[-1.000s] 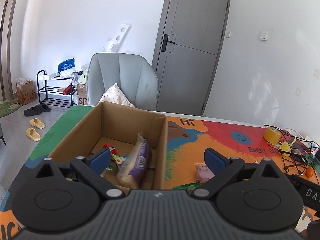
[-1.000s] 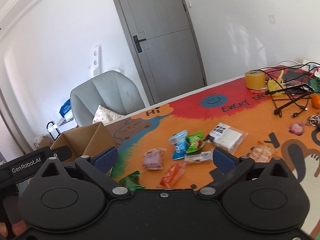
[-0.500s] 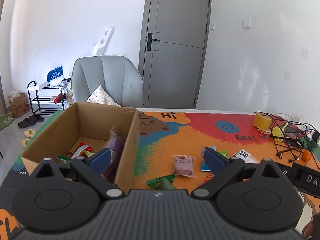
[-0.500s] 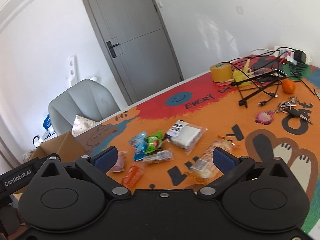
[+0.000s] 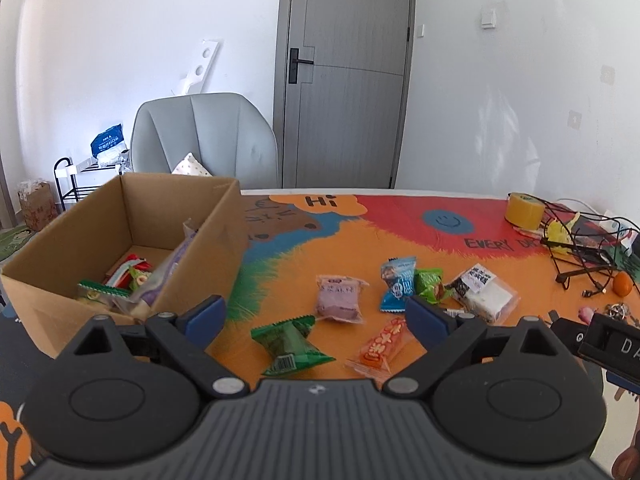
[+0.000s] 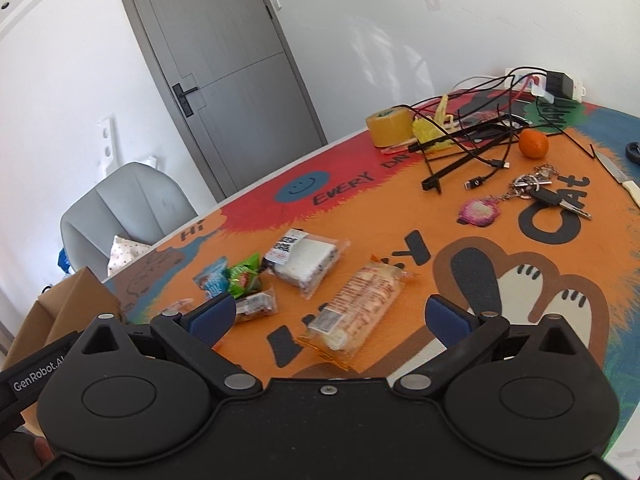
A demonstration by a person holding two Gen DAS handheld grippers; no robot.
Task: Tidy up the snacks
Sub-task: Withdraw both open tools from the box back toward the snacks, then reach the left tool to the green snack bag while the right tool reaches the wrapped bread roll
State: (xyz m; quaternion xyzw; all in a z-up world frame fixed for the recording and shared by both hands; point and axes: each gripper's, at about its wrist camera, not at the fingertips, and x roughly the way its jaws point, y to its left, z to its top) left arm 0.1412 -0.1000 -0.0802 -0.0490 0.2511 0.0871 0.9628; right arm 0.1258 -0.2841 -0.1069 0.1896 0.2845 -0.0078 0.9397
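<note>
The right gripper (image 6: 327, 317) hangs above the tabletop (image 6: 400, 216) with its blue-padded fingers (image 6: 212, 317) spread wide and nothing between them. Just ahead, between the fingers, lies a long clear-wrapped biscuit packet (image 6: 354, 306). Beyond it sits a white sandwich pack (image 6: 304, 258), with a green snack (image 6: 243, 276) and a blue snack (image 6: 210, 280) to its left. A cardboard box (image 6: 68, 308) stands at the far left edge. An orange (image 6: 533, 143), keys (image 6: 536, 188) and tangled cables (image 6: 472, 136) lie well apart to the right.
</note>
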